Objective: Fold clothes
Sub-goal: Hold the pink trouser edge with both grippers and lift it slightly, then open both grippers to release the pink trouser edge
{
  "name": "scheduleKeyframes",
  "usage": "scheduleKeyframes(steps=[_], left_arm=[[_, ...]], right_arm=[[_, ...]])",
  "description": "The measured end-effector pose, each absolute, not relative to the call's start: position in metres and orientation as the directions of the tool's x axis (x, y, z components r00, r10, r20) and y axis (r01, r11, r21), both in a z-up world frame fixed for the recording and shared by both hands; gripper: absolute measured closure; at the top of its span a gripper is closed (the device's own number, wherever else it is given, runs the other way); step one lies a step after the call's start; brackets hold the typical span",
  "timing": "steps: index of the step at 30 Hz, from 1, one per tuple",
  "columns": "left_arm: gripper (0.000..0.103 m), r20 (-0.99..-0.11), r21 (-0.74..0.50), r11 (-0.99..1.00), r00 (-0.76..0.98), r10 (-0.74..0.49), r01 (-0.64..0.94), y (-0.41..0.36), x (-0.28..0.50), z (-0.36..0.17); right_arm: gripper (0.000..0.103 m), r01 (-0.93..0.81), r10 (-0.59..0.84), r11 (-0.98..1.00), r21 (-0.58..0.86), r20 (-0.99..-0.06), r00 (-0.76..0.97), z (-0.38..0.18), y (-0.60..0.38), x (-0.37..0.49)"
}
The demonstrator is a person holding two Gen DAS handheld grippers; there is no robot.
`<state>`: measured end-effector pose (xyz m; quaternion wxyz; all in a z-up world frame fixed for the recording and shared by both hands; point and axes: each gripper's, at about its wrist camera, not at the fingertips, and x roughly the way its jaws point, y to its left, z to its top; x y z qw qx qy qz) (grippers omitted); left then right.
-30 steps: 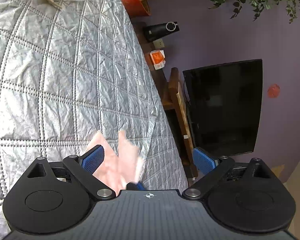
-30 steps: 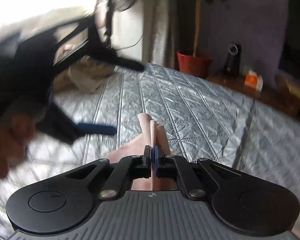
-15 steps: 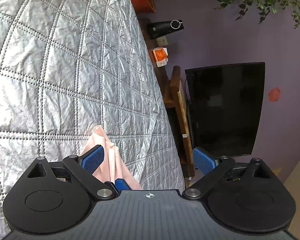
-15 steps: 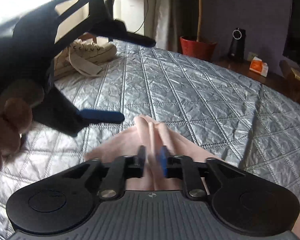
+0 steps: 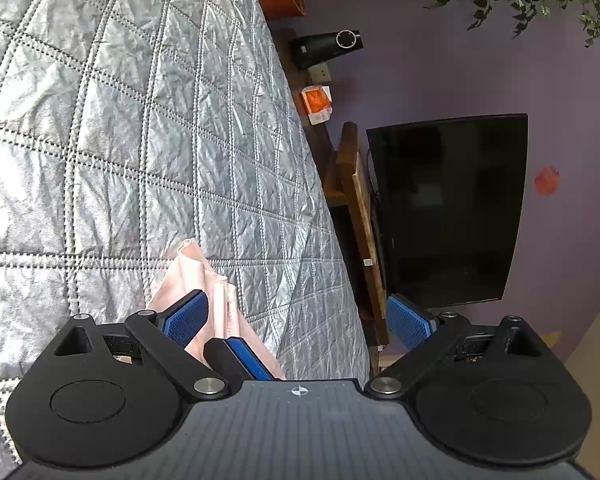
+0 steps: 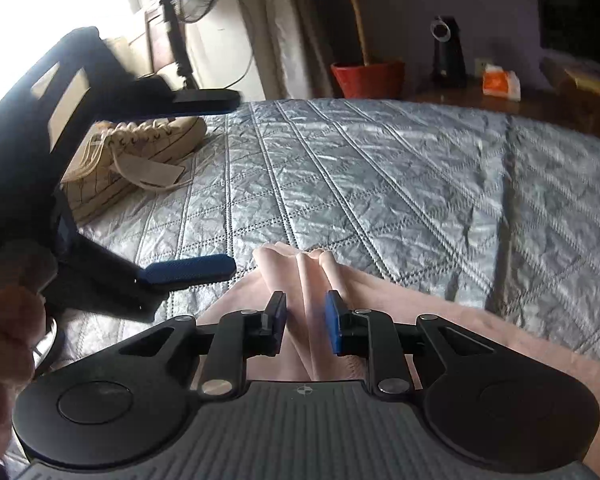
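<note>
Much bare quilt [image 6: 380,184] beyond the pink garment's [image 6: 300,280] bunched edge.

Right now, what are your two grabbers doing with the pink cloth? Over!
Left gripper wide open, holding nothing. Right gripper open, bunched pale pink cloth between its pads, lying on the silver quilted bedspread. Beige sneakers off to the side, not blocking.

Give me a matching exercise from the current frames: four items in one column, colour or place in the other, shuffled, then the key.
Things:
1. garment
2. plant pot
3. sneakers
4. television

Descriptions:
A. red, beyond the far edge of the bed
B. pale pink, bunched on the quilt
C. black screen on the purple wall
D. beige, lying on the quilt

Pairs: 1-B, 2-A, 3-D, 4-C
</note>
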<state>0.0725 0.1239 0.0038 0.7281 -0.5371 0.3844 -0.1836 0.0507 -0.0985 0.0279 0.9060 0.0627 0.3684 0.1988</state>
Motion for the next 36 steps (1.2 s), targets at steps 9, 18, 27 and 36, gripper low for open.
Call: scheduleKeyframes(steps=[9,18,27,36], left_arm=[[0.005,-0.373,-0.919,0.364,0.631,-0.680,-0.151,0.122,0.076,0.004],[0.005,-0.375,-0.918,0.368,0.626,-0.684,-0.148,0.119,0.077,0.003],[0.005,-0.378,-0.916,0.369,0.645,-0.664,-0.157,0.126,0.077,0.002],[0.005,-0.394,-0.901,0.395,0.711,-0.582,-0.176,0.146,0.072,0.011]], right_arm=[[0.088,-0.232,0.440,0.892,0.387,-0.634,0.636,0.025,-0.113,0.055],[0.099,-0.328,0.343,0.933,0.148,-0.644,0.684,0.031,-0.089,0.044],[0.099,-0.320,0.444,0.895,0.312,-0.535,0.719,0.054,-0.115,0.041],[0.096,-0.501,0.632,0.773,0.389,-0.537,0.558,0.051,-0.100,0.025]])
